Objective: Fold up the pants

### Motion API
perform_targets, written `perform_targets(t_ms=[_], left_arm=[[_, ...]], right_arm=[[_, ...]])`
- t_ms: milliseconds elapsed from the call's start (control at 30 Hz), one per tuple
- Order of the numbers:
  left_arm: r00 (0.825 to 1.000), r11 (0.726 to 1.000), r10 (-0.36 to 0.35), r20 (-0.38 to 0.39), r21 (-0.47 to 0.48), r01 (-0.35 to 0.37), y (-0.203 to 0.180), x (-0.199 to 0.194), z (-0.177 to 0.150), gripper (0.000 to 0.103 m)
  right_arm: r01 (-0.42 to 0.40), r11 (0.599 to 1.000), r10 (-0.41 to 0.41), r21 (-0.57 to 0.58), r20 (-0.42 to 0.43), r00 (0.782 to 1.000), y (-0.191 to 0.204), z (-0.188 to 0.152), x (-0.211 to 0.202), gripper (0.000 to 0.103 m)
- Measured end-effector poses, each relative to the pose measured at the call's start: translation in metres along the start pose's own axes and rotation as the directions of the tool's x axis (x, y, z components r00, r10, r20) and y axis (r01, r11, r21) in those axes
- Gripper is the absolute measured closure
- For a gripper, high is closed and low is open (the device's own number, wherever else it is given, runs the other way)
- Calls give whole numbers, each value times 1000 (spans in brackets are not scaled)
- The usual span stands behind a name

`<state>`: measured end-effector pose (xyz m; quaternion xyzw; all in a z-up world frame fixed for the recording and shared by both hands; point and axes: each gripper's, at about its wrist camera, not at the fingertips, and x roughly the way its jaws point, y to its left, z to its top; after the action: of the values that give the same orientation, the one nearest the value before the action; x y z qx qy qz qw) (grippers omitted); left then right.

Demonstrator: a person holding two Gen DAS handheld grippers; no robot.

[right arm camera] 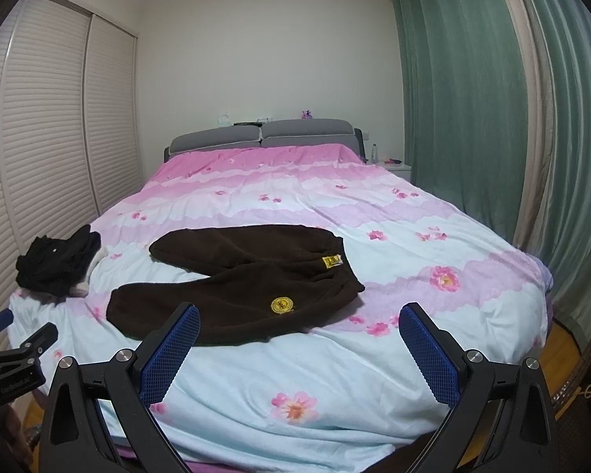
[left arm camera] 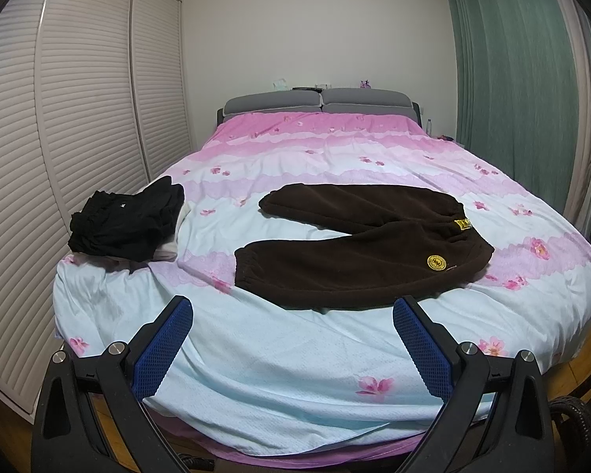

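Pants [left arm camera: 358, 244] lie flat on the bed [left arm camera: 295, 354], far leg partly hidden. Left claw [left arm camera: 291, 311] and right claw [right arm camera: 299, 317] gape wide, empty, near the bed's edge.

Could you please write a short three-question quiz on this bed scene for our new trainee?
1. True or false: the brown fleece pants are already folded in half.
2. Multiple choice: the black clothes pile lies (A) on top of the brown pants, (B) apart from them near the bed's wardrobe-side edge, (C) at the headboard.
3. Fill in: the left gripper and the right gripper are both ____ and hold nothing.

Key
1. False: both legs lie spread apart on the floral duvet, with the waistband toward the curtain side.
2. B.
3. Open.
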<state>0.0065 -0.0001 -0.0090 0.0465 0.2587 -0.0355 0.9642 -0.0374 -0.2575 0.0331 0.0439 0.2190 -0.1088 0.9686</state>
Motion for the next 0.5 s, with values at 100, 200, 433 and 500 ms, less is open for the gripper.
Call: perform_targets(t_ms=[100, 200, 433, 500], left_arm=[[1000, 1000, 0, 1, -1, 0, 0, 0, 0, 0], [1000, 1000, 0, 0, 0, 0, 0, 0, 0, 0], [1000, 1000, -5, 6, -1, 5, -2, 0, 6, 0], [1000, 1000, -9, 7, 0, 9, -4, 3, 8, 0]], right_arm=[[0, 1000, 0, 0, -1, 1000, 0, 0, 0, 1], [0, 1000, 0, -1, 0, 1000, 0, 0, 0, 1], [2, 1000, -2, 5, -13, 1000, -3, 1, 4, 1], [8, 1000, -8, 8, -17, 1000, -5, 2, 6, 1]])
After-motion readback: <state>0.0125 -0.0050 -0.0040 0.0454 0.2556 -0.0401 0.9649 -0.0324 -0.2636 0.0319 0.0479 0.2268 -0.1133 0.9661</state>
